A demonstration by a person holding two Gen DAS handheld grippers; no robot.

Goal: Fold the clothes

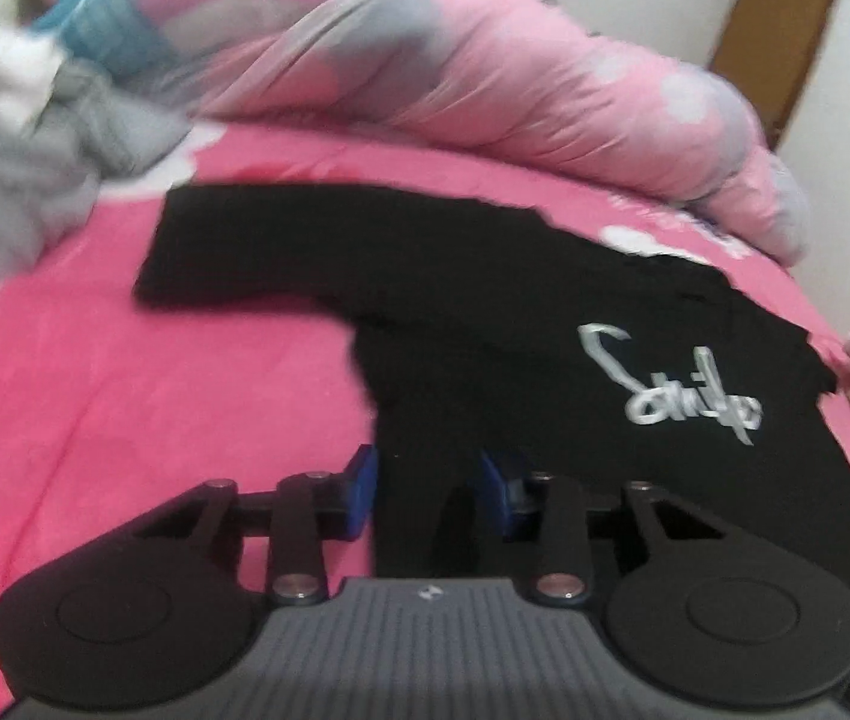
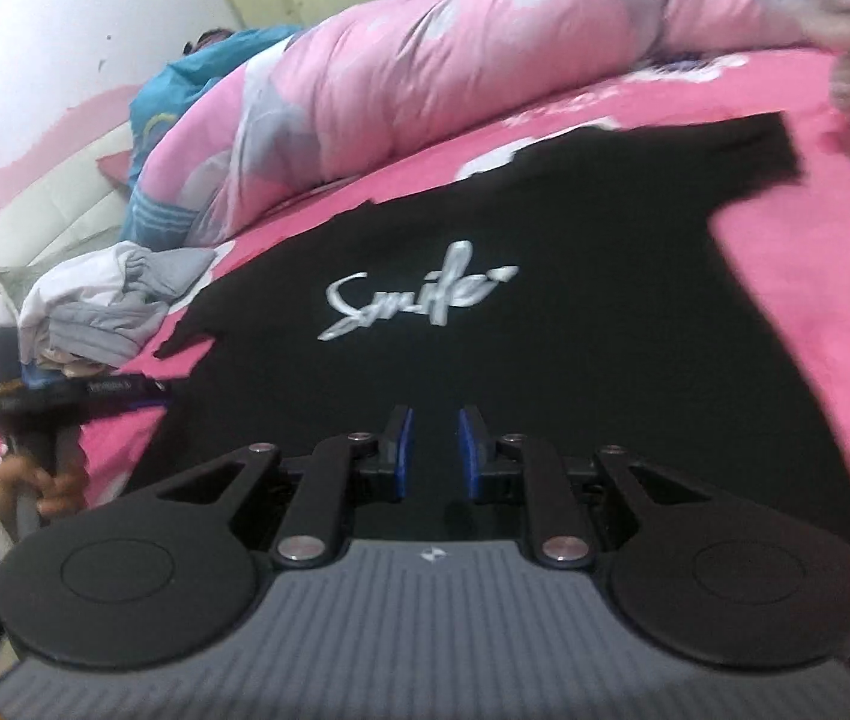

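- Black cotton T-shirt with silver script print (image 2: 485, 228) lies spread flat on the pink bed sheet (image 1: 95, 390), sleeves out sideways.
- Right gripper (image 2: 434, 450) hovers over its lower body, parted, holding nothing.
- Left gripper (image 1: 425, 492) straddles the shirt's left side edge, jaws parted.

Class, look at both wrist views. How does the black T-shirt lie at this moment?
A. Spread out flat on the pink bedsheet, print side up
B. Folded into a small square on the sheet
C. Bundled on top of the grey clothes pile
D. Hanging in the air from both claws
A: the black T-shirt lies spread on the pink bedsheet with both sleeves out and its white script print facing up.
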